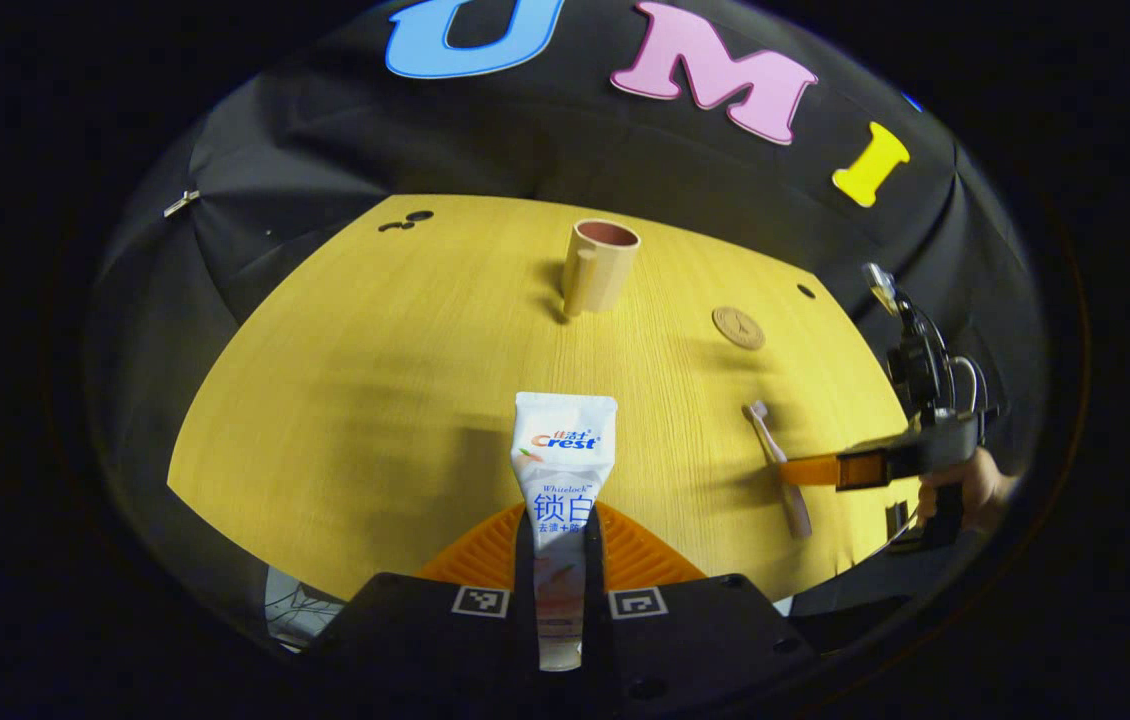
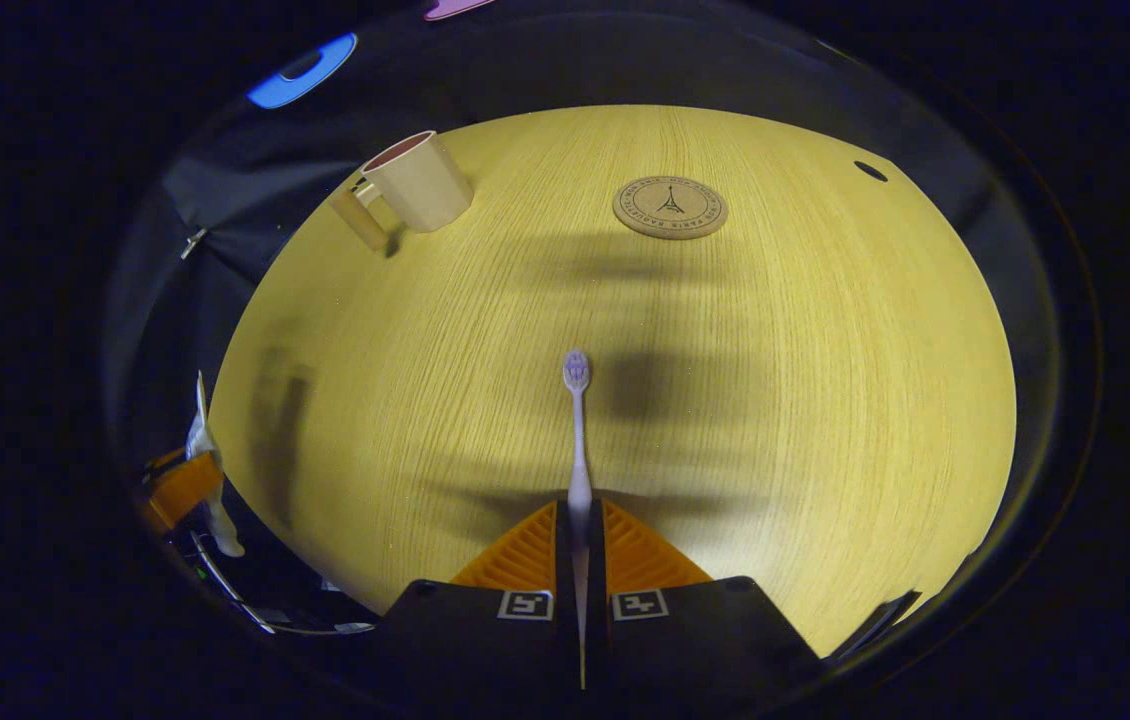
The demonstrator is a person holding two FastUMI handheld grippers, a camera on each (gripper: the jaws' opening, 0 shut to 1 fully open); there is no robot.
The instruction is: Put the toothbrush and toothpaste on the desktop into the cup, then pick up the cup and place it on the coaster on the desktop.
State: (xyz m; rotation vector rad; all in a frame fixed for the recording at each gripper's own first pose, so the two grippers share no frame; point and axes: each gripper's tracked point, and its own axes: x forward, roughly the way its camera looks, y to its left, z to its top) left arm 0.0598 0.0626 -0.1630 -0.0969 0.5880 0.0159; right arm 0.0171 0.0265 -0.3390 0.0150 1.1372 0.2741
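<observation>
Here, in the left gripper view, the left gripper (image 1: 559, 545) has its orange fingers (image 1: 485, 550) closed narrowly on the toothpaste (image 1: 561, 470), which stands forward between them above the desktop (image 1: 375, 340). The cup (image 1: 600, 265) stands upright farther back, empty as far as can be seen, with the coaster (image 1: 738, 327) to its right, apart from it. At the right edge the right gripper (image 1: 805, 470) meets the toothbrush (image 1: 777, 465).

In the right gripper view, the right gripper (image 2: 580, 545) has both fingers (image 2: 525, 555) pressed on the toothbrush (image 2: 577, 430) handle, bristle head pointing forward. The coaster (image 2: 670, 207) lies bare ahead; the cup (image 2: 417, 182) stands far left. The left gripper (image 2: 180, 485) appears at the left edge with the toothpaste (image 2: 205, 470).
</observation>
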